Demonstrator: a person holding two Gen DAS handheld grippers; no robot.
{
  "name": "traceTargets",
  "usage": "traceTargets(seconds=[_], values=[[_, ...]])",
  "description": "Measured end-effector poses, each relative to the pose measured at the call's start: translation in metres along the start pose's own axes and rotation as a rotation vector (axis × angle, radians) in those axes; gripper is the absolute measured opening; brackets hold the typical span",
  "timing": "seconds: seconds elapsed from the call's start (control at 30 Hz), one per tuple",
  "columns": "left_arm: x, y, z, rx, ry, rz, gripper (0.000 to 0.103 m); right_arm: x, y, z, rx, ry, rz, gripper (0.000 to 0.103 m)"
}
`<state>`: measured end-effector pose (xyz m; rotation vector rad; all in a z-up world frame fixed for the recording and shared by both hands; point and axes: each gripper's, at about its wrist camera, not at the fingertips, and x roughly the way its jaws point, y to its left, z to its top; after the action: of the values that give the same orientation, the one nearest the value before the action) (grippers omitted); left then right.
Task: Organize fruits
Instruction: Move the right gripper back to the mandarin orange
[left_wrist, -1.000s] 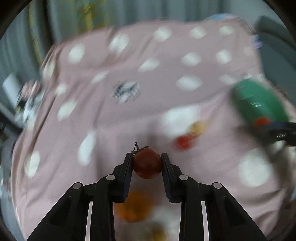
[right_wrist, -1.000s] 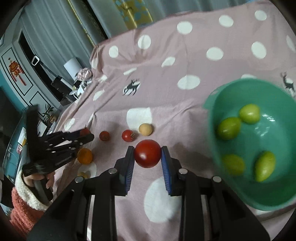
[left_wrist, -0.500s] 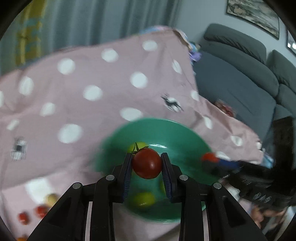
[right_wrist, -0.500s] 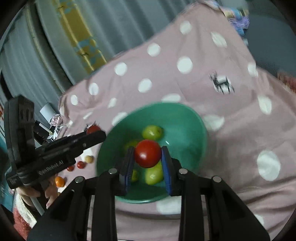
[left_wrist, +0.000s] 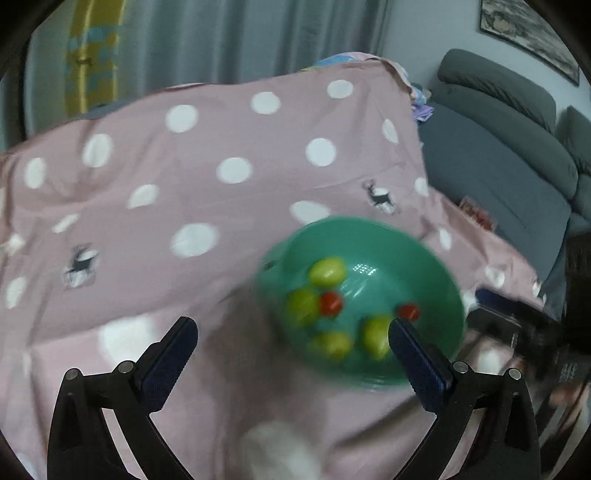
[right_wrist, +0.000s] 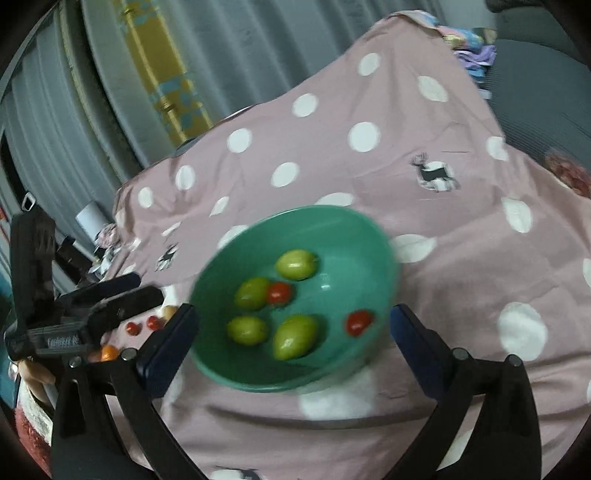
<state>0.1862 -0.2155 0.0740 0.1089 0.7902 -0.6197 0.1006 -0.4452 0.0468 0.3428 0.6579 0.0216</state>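
Note:
A green bowl (left_wrist: 436, 254) (right_wrist: 362, 236) sits on the pink dotted cloth. It holds several green fruits (left_wrist: 327, 270) (right_wrist: 295, 264) and two red tomatoes (left_wrist: 331, 302) (left_wrist: 408, 311), also in the right wrist view (right_wrist: 279, 292) (right_wrist: 358, 322). My left gripper (left_wrist: 293, 341) is open and empty, above the cloth at the bowl's near-left side. My right gripper (right_wrist: 293, 326) is open and empty, over the bowl's near side. The left gripper shows at the left of the right wrist view (right_wrist: 92, 299).
Small red tomatoes (right_wrist: 132, 327) and an orange fruit (right_wrist: 109, 352) lie on the cloth at the left of the bowl. A grey sofa (left_wrist: 509, 147) stands beyond the cloth's right edge. Curtains hang behind.
Both grippers carried a red tomato over to the bowl, then opened. The two tomatoes now lie inside the bowl, and both grippers are empty.

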Motion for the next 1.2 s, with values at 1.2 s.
traceTargets(seconds=[1.2], values=[[-0.046, 0.179, -0.133, -0.158, 0.172, 0.207, 0.096, 0.193, 0.270, -0.091, -0.159, 0.656, 0.516, 0.080]])
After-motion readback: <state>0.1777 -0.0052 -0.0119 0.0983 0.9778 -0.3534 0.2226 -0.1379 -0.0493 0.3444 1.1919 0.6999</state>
